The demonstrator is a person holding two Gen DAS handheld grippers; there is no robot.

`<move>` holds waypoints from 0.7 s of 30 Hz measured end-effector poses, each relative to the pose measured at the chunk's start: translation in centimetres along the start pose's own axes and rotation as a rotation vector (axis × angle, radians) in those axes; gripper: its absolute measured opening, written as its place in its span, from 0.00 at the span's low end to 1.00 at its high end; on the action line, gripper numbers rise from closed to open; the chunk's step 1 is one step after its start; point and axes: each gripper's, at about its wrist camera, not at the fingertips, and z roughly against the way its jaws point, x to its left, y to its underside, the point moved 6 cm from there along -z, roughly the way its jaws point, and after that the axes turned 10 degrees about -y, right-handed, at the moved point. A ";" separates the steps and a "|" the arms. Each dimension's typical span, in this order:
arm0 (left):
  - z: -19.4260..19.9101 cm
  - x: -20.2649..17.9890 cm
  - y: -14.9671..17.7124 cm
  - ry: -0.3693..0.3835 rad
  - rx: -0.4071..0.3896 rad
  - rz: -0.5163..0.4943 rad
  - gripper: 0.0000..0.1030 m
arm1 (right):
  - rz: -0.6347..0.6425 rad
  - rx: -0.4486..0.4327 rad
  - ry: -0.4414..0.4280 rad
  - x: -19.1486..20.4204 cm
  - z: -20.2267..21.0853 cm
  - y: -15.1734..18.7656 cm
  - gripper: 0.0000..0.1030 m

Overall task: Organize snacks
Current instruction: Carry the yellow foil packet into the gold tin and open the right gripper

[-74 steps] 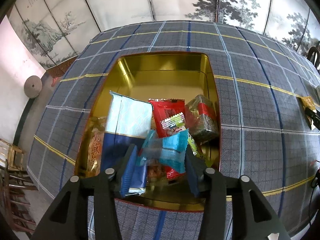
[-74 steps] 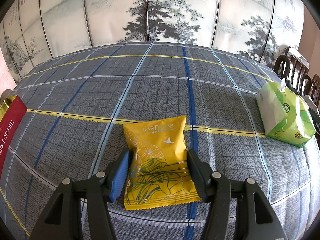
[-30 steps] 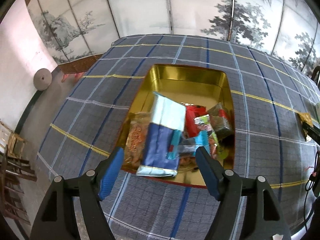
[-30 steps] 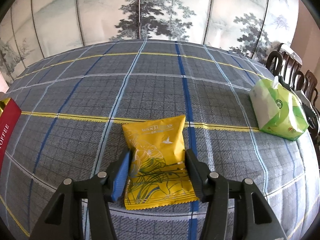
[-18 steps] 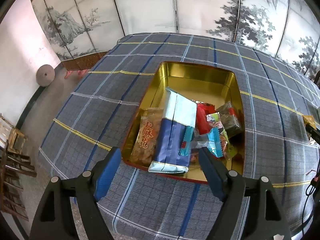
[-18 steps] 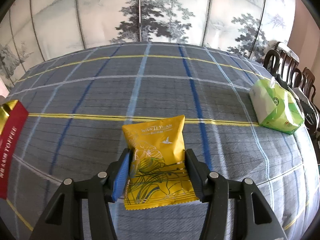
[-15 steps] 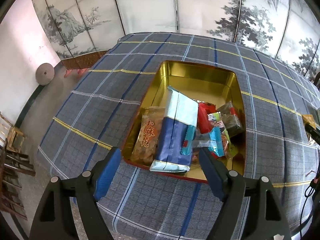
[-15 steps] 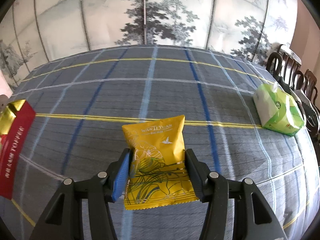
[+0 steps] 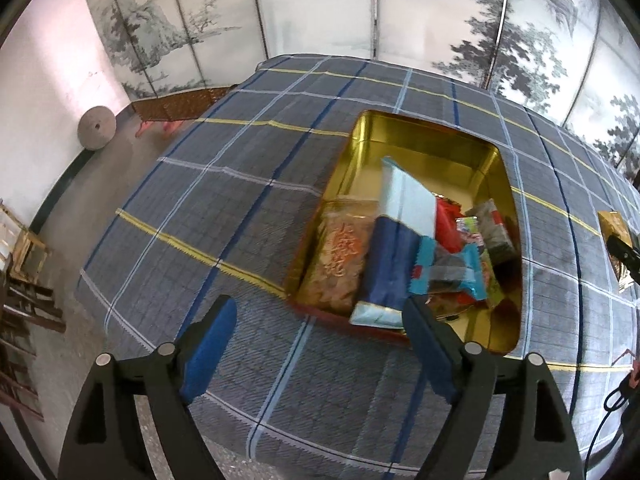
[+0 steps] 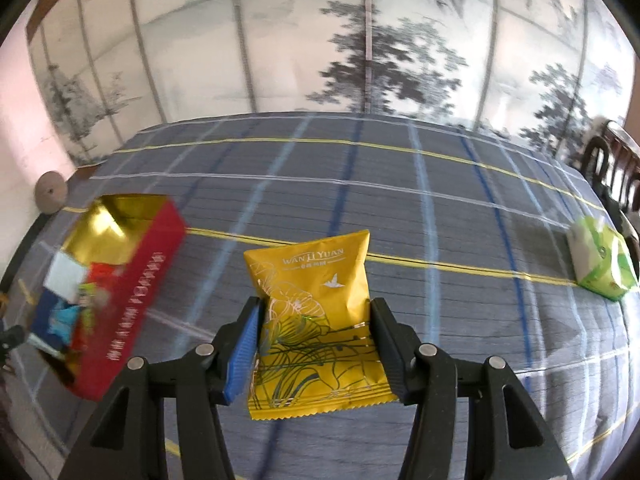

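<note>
While the right gripper pinches a yellow packet above bare counter right of the tin, the left gripper, jaws spread, hangs near the tin's front edge.

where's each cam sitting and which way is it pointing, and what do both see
Left wrist: rides the left gripper, above the table's near edge, looking down and forward over the plaid tablecloth at the gold tin of snacks; its open blue-padded fingers show.
Right wrist: rides the right gripper, low over the table, facing the painted screen; its fingers clamp a yellow packet, a green pack at far right.
Shared: the tin, tablecloth, screen; the yellow packet sits at the left view's right edge.
</note>
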 end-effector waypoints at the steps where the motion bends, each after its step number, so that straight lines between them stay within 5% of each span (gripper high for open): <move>1: 0.0 0.2 0.1 -0.001 0.002 0.004 0.81 | 0.003 0.000 -0.012 0.7 0.0 0.0 0.54; 13: -0.5 3.2 0.7 -0.034 0.009 0.045 0.81 | 0.101 0.022 -0.154 12.2 -1.0 -0.6 0.54; 21: -0.5 5.3 1.1 -0.066 0.006 0.058 0.82 | 0.157 0.039 -0.173 16.7 -2.3 -0.2 0.54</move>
